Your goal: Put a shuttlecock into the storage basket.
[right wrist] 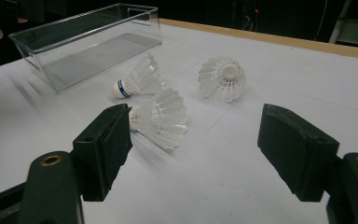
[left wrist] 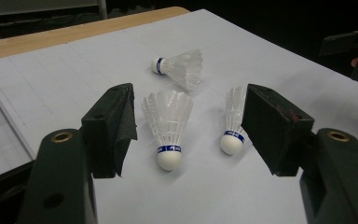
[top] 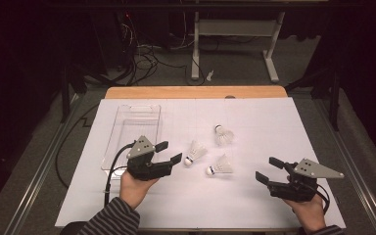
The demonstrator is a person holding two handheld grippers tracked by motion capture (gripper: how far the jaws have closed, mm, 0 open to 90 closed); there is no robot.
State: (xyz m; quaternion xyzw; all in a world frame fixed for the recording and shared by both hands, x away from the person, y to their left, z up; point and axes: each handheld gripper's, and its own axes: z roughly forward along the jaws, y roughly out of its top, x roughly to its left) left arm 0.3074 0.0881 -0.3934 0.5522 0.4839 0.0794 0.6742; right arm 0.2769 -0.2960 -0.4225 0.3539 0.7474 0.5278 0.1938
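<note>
Three white shuttlecocks lie on the white sheet. The left one (top: 196, 152) (left wrist: 168, 126) (right wrist: 137, 79) points its cork at my left gripper (top: 170, 152) (left wrist: 193, 126), which is open just short of it, jaws either side of its line. The near one (top: 220, 167) (left wrist: 233, 126) (right wrist: 161, 116) lies to its right. The far one (top: 223, 134) (left wrist: 182, 67) (right wrist: 221, 79) rests behind both. My right gripper (top: 268, 170) (right wrist: 196, 140) is open and holds nothing, a short way right of the near shuttlecock.
A clear plastic tray (top: 132, 132) (right wrist: 88, 46) stands empty at the left, just behind my left gripper. The sheet covers a wooden table (top: 196, 92). Cables and a desk frame (top: 235, 44) sit on the floor beyond.
</note>
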